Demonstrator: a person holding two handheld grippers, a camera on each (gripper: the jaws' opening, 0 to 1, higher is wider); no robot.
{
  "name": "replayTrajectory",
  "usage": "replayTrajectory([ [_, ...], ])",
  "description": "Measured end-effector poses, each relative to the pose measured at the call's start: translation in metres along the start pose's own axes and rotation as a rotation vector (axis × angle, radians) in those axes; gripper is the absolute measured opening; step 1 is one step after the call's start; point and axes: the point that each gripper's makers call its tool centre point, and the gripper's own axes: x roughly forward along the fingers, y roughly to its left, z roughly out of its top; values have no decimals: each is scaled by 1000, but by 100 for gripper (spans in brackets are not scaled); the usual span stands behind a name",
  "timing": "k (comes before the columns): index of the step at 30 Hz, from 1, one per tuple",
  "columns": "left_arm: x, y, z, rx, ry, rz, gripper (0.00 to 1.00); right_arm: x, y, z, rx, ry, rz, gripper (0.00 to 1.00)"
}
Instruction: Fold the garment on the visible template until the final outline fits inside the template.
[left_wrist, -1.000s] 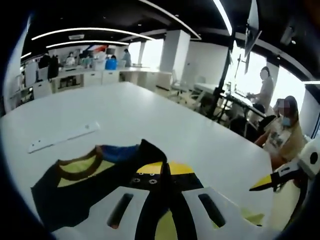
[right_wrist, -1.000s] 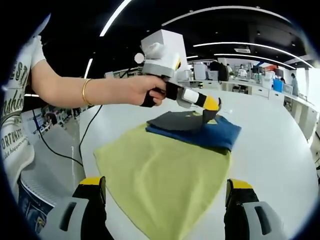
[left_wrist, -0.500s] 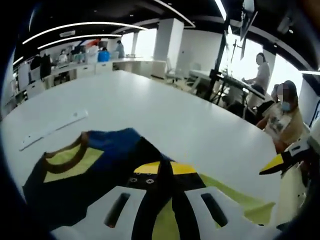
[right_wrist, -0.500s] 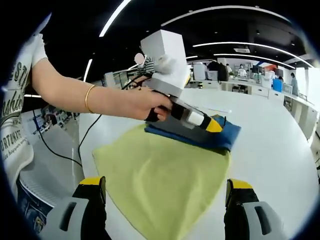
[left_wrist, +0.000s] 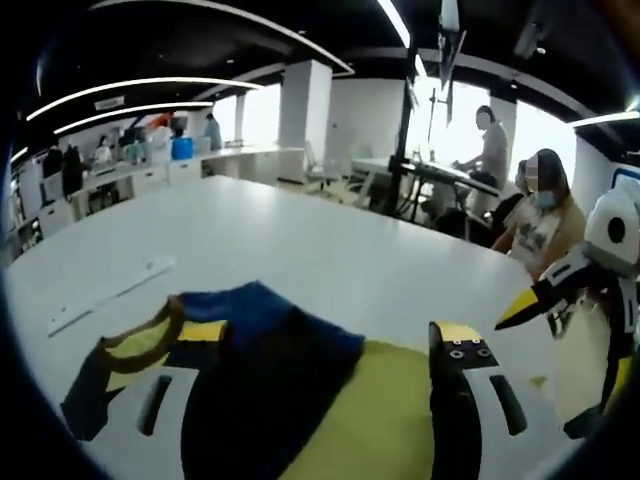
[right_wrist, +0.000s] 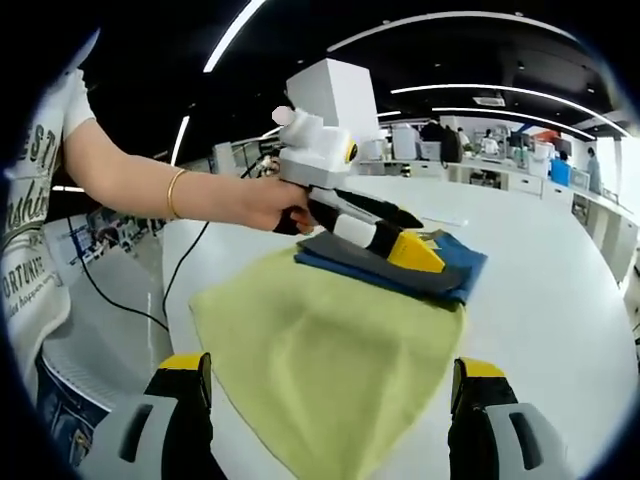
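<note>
- The left tongs (right_wrist: 400, 235) hover with jaws apart, gripping nothing, just above the folded dark-blue and black garment (right_wrist: 400, 268).
- The right tongs (right_wrist: 330, 385) are spread wide and empty, near the yellow-green cloth template (right_wrist: 320, 350).
- The garment lies at the template's far end on the white desk (right_wrist: 540, 300).
- Advice: press the fold flat, then check every edge stays inside the yellow-green outline.

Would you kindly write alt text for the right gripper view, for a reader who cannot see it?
A person's hand holds the left gripper, jaws open, over a folded dark and blue garment lying at the far edge of a yellow-green cloth template on a white table. The right gripper, jaws wide open, frames the foreground.
</note>
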Motion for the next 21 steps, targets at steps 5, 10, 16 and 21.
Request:
replayTrajectory([
  [5, -25, -1, 3, 9, -23, -18, 95, -2, 3, 2, -22, 14, 24, 99],
  [10, -52, -1, 0, 25, -32, -29, 99, -4, 3, 5, -52, 31, 43, 99],
  [16, -87, 4, -11, -1, -32, -7, 99, -6, 7, 6, -67, 43, 73, 99],
  [21, -113, -1, -24, -27, -32, 3, 99, -7, 11, -1, -76, 77, 101, 99],
])
